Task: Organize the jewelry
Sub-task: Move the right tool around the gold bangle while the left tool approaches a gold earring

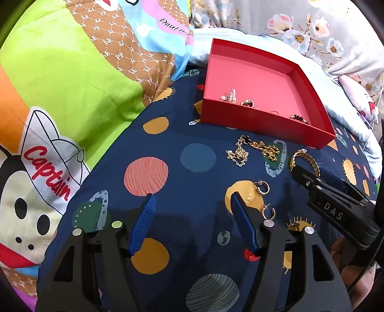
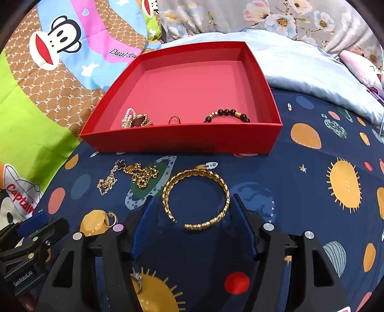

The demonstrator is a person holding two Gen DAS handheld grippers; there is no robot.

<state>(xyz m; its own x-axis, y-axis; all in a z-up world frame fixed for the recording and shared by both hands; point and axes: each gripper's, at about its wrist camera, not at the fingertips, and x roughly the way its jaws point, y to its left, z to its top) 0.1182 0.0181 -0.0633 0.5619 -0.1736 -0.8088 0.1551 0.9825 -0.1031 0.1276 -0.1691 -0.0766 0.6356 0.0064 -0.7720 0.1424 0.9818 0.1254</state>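
Observation:
A red box [image 2: 182, 139] sits on the planet-print bedspread and holds a pearl piece [image 2: 128, 117], a dark-stone ring [image 2: 140, 120], a thin ring [image 2: 174, 120] and a bead bracelet [image 2: 228, 114]. In front of it lie tangled gold chains [image 2: 134, 177] and a gold bangle [image 2: 168, 192]. My right gripper [image 2: 194, 196] is open and straddles the bangle, its left finger clear of it and its right finger close beside the rim. My left gripper [image 1: 192, 195] is open over bare cloth with nothing between its fingers. Two gold hoop earrings [image 1: 262, 189] lie just right of its right finger.
A small ring [image 2: 138, 280] lies on the spread under the right gripper's body. A cartoon-print quilt [image 1: 72, 84] is bunched up on the left, and a pale blue pillow [image 2: 312, 69] and floral fabric [image 2: 276, 21] lie behind the box.

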